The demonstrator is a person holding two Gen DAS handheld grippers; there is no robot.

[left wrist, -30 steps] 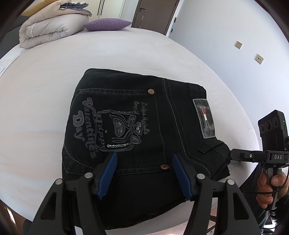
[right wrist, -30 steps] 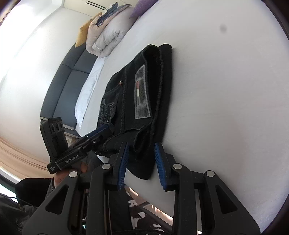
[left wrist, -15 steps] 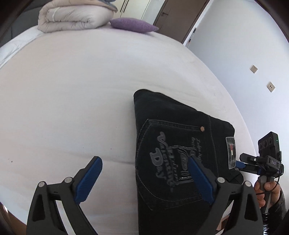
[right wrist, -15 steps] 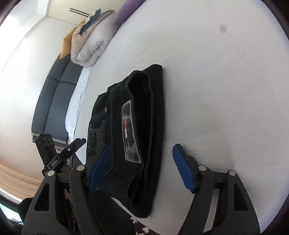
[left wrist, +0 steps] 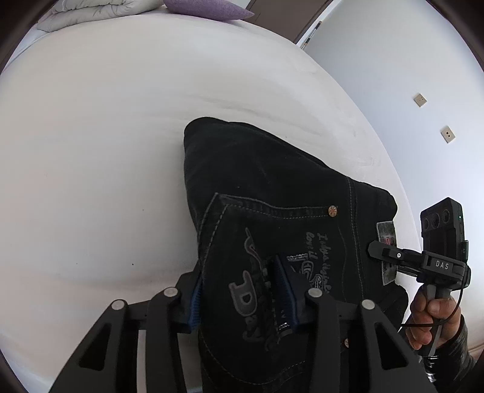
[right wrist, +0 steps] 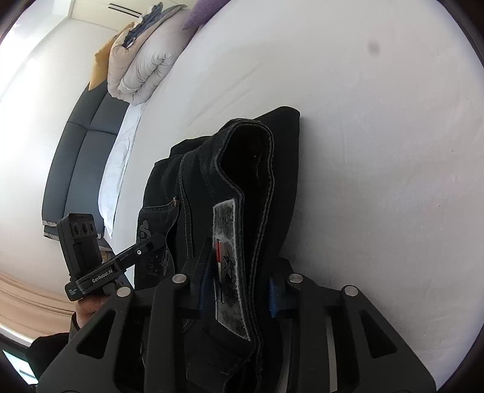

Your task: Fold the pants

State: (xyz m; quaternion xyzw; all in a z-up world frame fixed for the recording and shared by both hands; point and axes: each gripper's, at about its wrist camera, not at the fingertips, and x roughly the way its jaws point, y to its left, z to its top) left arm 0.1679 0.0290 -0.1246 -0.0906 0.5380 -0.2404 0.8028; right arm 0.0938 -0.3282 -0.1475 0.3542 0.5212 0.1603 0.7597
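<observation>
One pair of black pants (left wrist: 272, 181), folded into a thick bundle, lies on the white bed (left wrist: 90, 151) near its front edge, toward the right front corner in the left wrist view. Two hand-held grippers work on it. The left hand-held gripper (left wrist: 242, 299) has just been closing and now clamps the bundle's near left edge, its blue pads pressing the printed back pocket (left wrist: 272, 241). The right hand-held gripper (right wrist: 239, 290) has also just been closing and grips the waistband end, with the one grey label patch (right wrist: 227, 241) between its pads. One folded duvet (right wrist: 142, 66) and one purple pillow (left wrist: 208, 7) sit at the bed's far edge. Two wall sockets (left wrist: 447, 134) show on the wall.
</observation>
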